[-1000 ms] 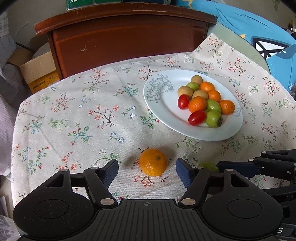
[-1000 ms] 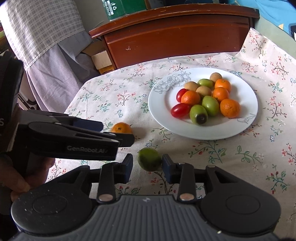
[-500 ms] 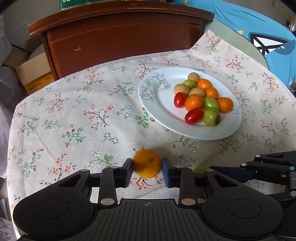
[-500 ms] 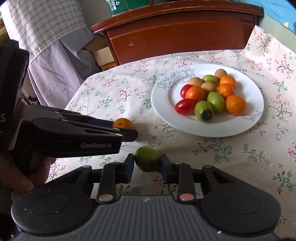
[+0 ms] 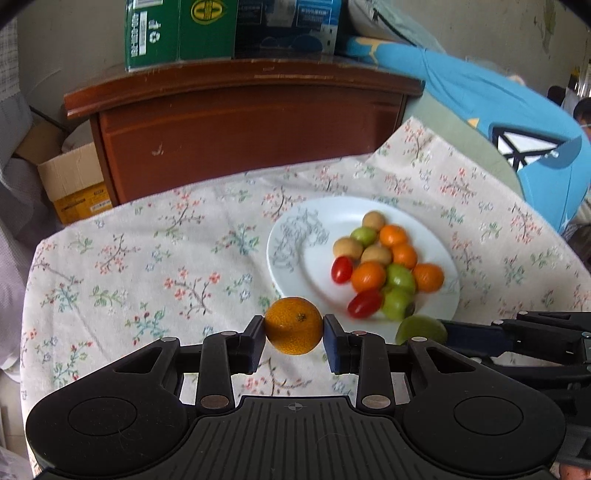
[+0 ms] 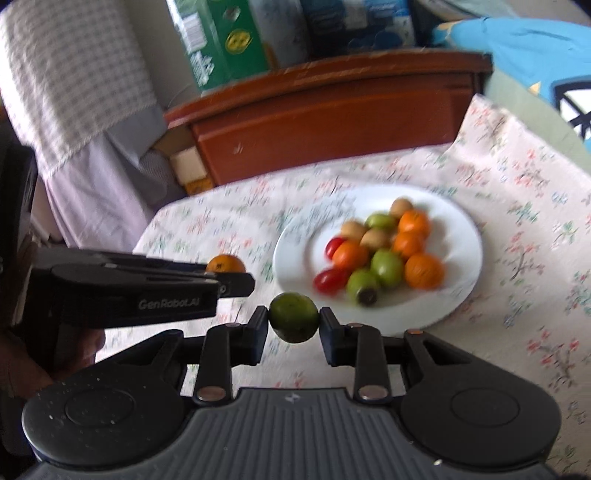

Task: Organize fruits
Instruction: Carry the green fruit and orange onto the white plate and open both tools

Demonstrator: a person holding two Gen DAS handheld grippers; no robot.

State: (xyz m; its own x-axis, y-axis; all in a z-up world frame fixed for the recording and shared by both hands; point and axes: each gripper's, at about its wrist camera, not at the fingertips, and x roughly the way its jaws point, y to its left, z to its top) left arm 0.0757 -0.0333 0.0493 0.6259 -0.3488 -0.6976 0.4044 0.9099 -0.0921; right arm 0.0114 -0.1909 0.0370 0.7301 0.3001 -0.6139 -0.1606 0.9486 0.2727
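Note:
My left gripper (image 5: pixel 294 332) is shut on an orange tangerine (image 5: pixel 294 325) and holds it above the floral cloth, just left of the white plate (image 5: pixel 295 240). My right gripper (image 6: pixel 294 323) is shut on a green fruit (image 6: pixel 294 316) and holds it in the air in front of the plate (image 6: pixel 469 236). The plate carries several tangerines, green fruits, brown fruits and two red tomatoes. The green fruit (image 5: pixel 421 329) and the right gripper's fingers (image 5: pixel 517 332) show in the left wrist view. The tangerine (image 6: pixel 225 264) and the left gripper body show in the right wrist view.
A floral tablecloth (image 5: pixel 147 266) covers the table. A brown wooden cabinet (image 5: pixel 243 122) stands behind it, with green and dark boxes (image 5: pixel 177 29) on top. A cardboard box (image 5: pixel 70 184) sits at the back left. A blue cloth (image 5: pixel 498 110) lies at the right.
Both grippers have closed on their fruits and lifted them off the cloth. The left closed from wide open onto the tangerine. Both views have risen and tilted up.

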